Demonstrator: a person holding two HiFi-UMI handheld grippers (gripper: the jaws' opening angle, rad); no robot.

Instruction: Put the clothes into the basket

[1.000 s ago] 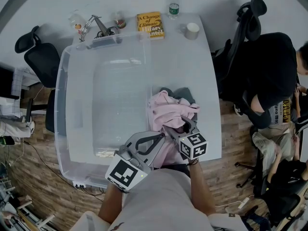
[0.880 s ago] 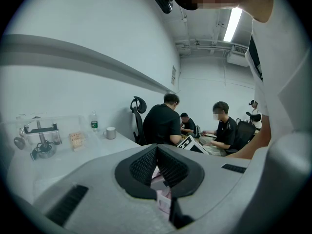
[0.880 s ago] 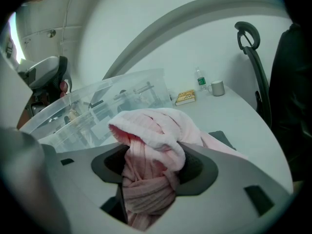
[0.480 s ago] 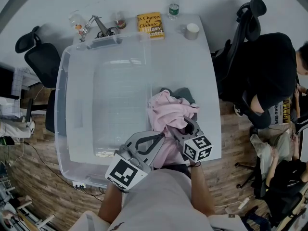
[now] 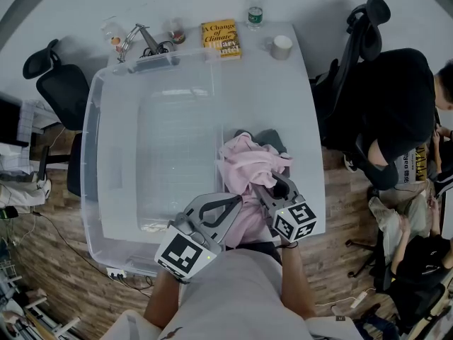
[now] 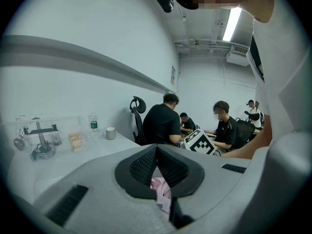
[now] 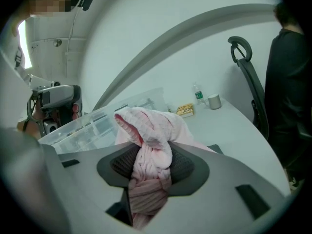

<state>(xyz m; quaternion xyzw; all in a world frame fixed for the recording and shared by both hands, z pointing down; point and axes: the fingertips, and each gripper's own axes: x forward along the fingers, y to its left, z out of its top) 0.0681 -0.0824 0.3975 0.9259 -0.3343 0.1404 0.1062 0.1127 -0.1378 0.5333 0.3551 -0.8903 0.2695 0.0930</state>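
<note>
Pink garment (image 5: 248, 163), over grey cloth (image 5: 273, 139) right of the basket (image 5: 92, 119): left gripper (image 5: 239, 202) pinches it; right gripper (image 5: 273, 185) jaws have just been closing on it.

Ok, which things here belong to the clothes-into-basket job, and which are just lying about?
Job: pink garment, pinched in the left gripper and the right gripper, whose fingers have just been closing on it; grey garment touching it; clear plastic bin.
Lying about: book, water bottle, mug, small jar.
</note>
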